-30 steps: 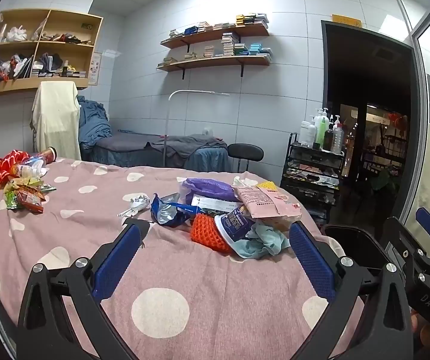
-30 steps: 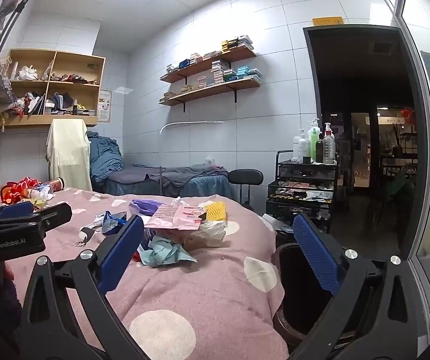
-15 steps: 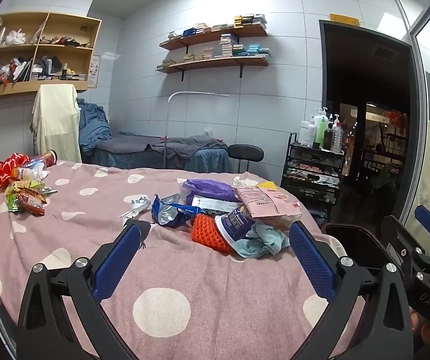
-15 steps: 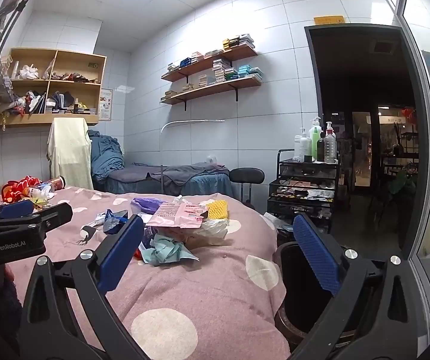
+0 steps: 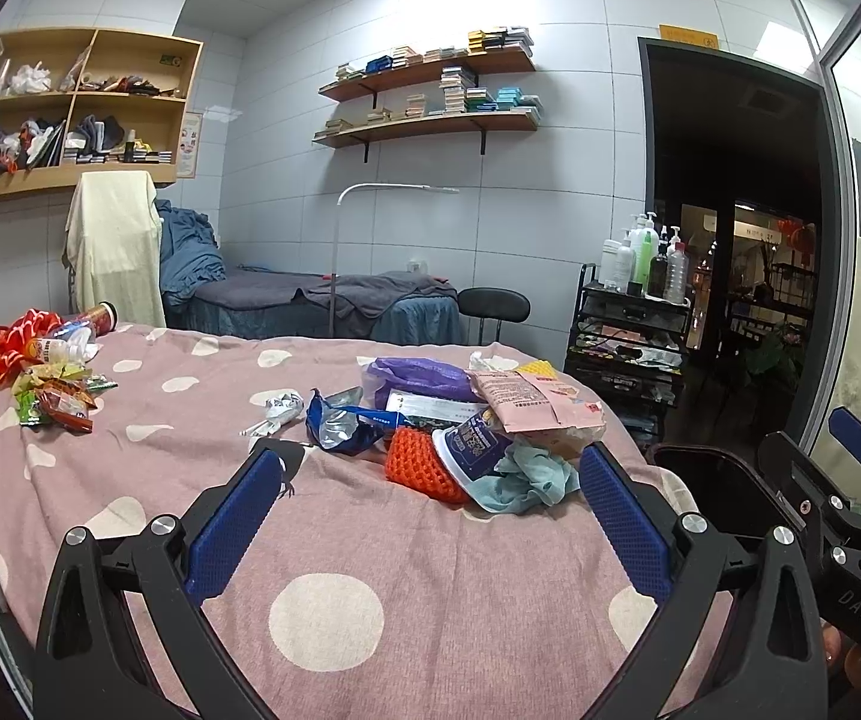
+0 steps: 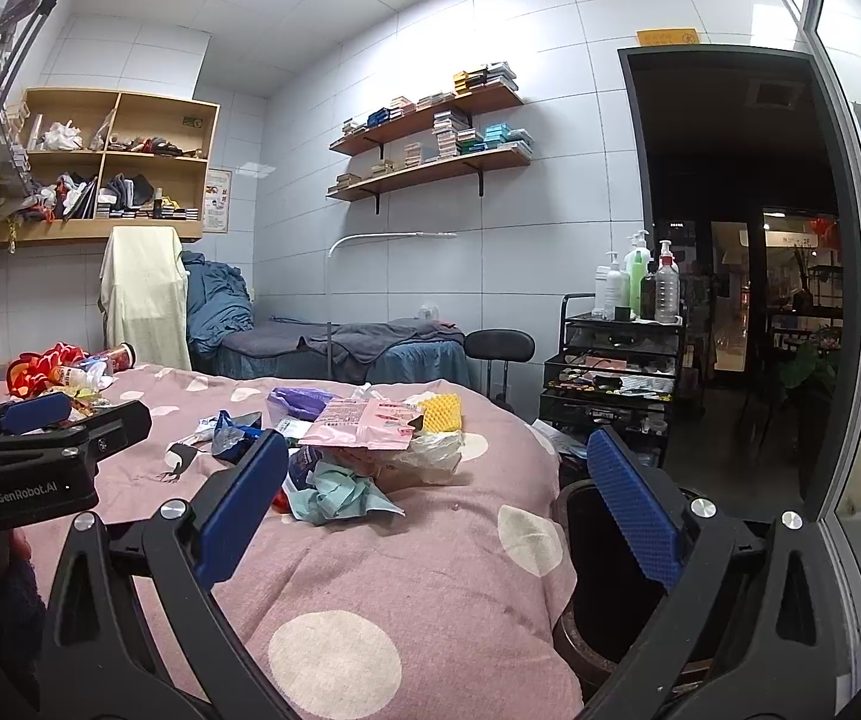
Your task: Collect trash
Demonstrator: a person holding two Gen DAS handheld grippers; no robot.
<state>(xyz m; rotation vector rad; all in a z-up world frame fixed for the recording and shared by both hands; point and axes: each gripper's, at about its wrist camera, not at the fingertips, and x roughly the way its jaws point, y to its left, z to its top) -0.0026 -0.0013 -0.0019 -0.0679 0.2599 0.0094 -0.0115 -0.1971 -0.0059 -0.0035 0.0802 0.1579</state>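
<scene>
A heap of trash lies on the pink polka-dot bedspread: an orange foam net, a white cup lid, a teal cloth, a pink packet, a purple bag and a blue foil wrapper. My left gripper is open and empty, just short of the heap. My right gripper is open and empty, to the right of the left one. A black bin stands by the bed's right edge. The pink packet and teal cloth also show in the right wrist view.
A second pile of wrappers and a bottle lies at the bed's far left. A black cart with bottles, a stool and a massage bed stand behind. A dark doorway is to the right.
Both grippers have drifted slightly; the views have shifted only a little. Nothing was taken hold of.
</scene>
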